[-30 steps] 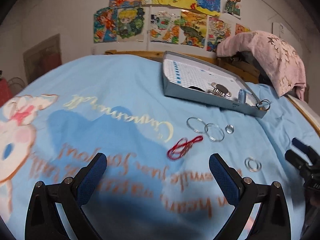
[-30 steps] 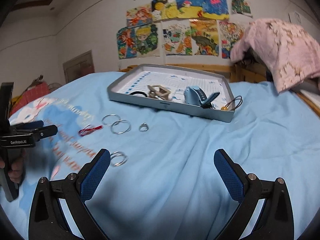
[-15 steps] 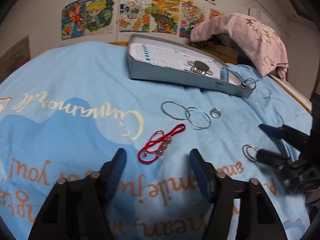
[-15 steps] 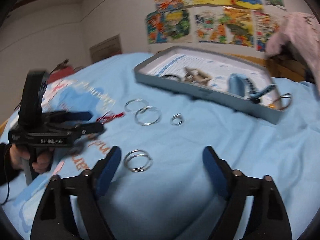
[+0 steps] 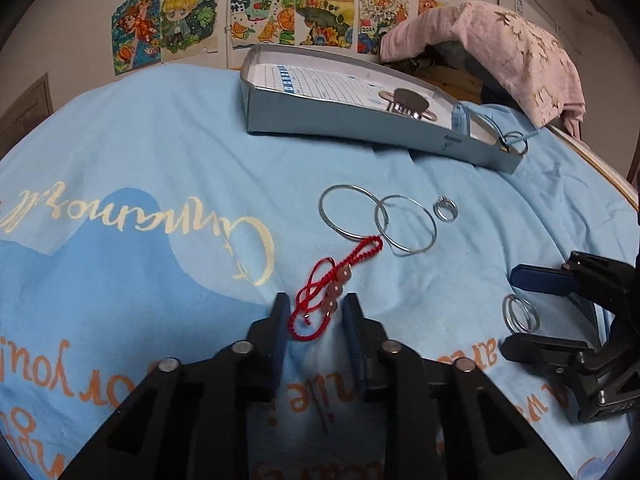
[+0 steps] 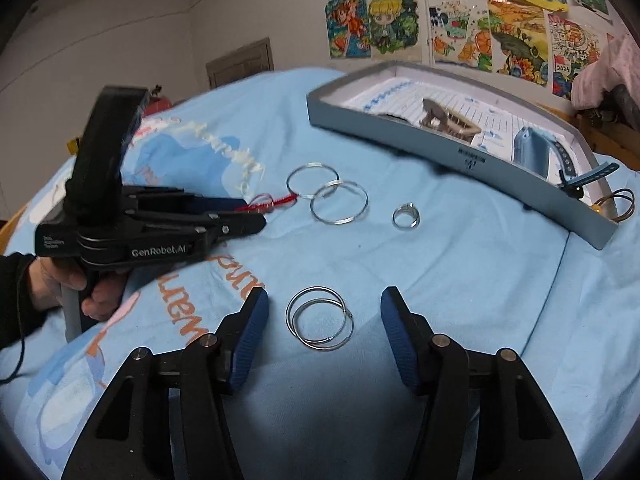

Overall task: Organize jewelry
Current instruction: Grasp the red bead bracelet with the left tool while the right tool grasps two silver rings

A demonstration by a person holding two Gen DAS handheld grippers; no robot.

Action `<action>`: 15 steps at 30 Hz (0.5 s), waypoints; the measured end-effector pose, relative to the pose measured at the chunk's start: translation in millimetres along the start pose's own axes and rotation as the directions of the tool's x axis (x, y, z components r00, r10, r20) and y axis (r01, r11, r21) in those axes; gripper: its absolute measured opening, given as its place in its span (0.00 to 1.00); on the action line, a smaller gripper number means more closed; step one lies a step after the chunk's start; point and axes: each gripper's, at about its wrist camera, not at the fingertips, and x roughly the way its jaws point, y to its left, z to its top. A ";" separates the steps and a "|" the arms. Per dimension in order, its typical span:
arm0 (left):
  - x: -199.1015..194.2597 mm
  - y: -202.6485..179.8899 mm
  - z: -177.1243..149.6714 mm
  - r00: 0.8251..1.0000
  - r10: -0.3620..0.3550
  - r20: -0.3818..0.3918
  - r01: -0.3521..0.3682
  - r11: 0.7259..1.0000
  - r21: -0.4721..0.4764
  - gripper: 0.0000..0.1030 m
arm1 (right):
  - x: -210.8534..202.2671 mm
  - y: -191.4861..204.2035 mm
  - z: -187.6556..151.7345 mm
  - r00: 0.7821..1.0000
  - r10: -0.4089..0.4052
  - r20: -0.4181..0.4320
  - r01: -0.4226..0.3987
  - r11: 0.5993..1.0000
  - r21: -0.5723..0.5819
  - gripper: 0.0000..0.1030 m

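A red cord bracelet with pink beads (image 5: 329,292) lies on the blue bedspread. My left gripper (image 5: 314,322) has its jaws narrowed around the bracelet's near end, with a small gap still showing. It also shows in the right wrist view (image 6: 252,212). My right gripper (image 6: 324,320) is open, its fingers either side of a pair of silver hoops (image 6: 320,323), seen too in the left wrist view (image 5: 520,314). Two larger silver hoops (image 5: 378,220) and a small ring (image 5: 445,209) lie beyond. A grey tray (image 5: 360,136) holds a hair claw and a blue clip.
A pink cloth (image 5: 500,52) is draped over furniture at the back right. Cartoon posters (image 5: 260,12) hang on the wall. A thin bangle (image 6: 618,204) hangs at the tray's right end. The bed's wooden edge (image 5: 600,164) runs on the right.
My left gripper has moved in on the red bracelet and its jaws have narrowed around it. My right gripper has come down over the pair of small hoops, jaws narrower but open.
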 end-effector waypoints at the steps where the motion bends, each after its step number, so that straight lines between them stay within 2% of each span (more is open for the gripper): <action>1: -1.1 -2.1 -1.6 1.000 0.003 0.002 -0.003 1.000 0.010 0.17 | -0.7 0.7 -0.7 1.000 -0.001 -0.006 0.001 1.000 0.000 0.52; 4: -3.9 -3.6 -5.7 1.000 -0.003 0.010 0.002 1.000 0.023 0.12 | -3.3 0.8 -1.3 1.000 0.007 -0.014 -0.007 1.000 0.012 0.52; 9: -7.7 -1.1 -8.7 0.999 -0.012 0.035 0.012 1.000 0.009 0.09 | -5.7 0.4 -3.5 1.000 0.019 -0.025 -0.019 1.000 0.023 0.49; 10: -9.7 -1.3 -9.8 0.999 -0.010 0.046 0.010 1.000 0.007 0.09 | -6.6 1.1 -3.9 1.000 0.018 -0.026 -0.017 1.000 0.023 0.46; 12: -14.8 -2.5 -11.9 0.997 -0.005 0.076 0.004 1.000 0.010 0.08 | -4.9 0.0 -3.5 0.999 0.017 -0.029 -0.017 1.000 0.024 0.35; 13: -19.2 -3.5 -13.0 0.995 -0.002 0.099 0.001 1.000 0.014 0.07 | -3.8 -0.2 -3.2 0.999 0.021 -0.033 -0.020 0.999 0.027 0.27; 15: -27.4 -4.0 -14.1 0.991 -0.003 0.136 0.000 1.000 0.022 0.07 | -2.4 -0.6 -3.1 0.999 0.020 -0.037 -0.019 0.999 0.027 0.25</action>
